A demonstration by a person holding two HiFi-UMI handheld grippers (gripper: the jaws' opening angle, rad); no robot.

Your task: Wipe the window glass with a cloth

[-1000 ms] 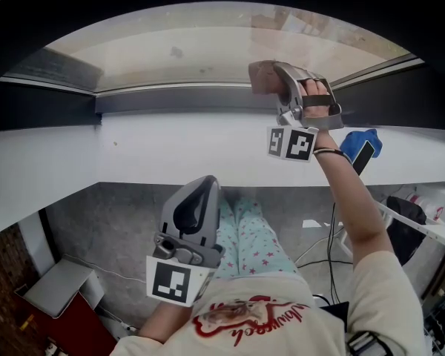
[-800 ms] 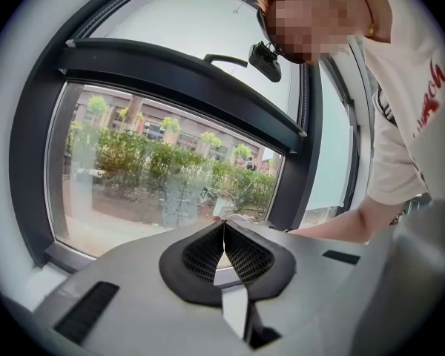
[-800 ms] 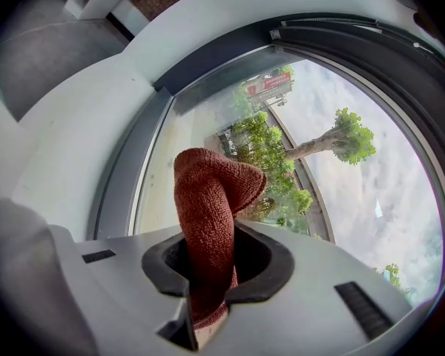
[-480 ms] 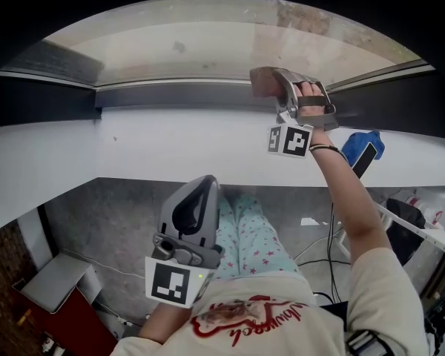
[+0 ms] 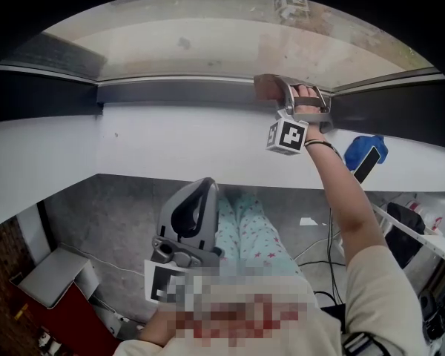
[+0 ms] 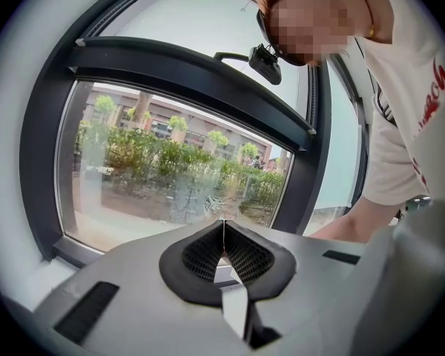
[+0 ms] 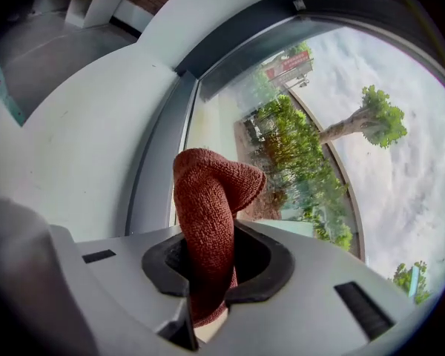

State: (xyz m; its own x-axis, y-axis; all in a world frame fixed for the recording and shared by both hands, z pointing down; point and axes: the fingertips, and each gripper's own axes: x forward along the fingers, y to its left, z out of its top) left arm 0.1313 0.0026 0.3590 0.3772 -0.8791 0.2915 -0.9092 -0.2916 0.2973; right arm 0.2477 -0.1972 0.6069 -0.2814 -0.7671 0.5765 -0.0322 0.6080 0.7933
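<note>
Up at one o'clock, the right claw (image 5: 276,93) is clamped on a rust-red cloth (image 7: 210,199). The cloth's folded end sits at the bottom edge of the window glass (image 5: 193,47), just above the dark frame (image 5: 170,93). Down at six o'clock, the left claw (image 6: 223,237) has its jaws together on nothing, well apart from the glass.

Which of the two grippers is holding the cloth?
The right gripper: its jaws are shut on the reddish-brown cloth, up by the window glass. The left gripper is shut on nothing and held low.
</note>
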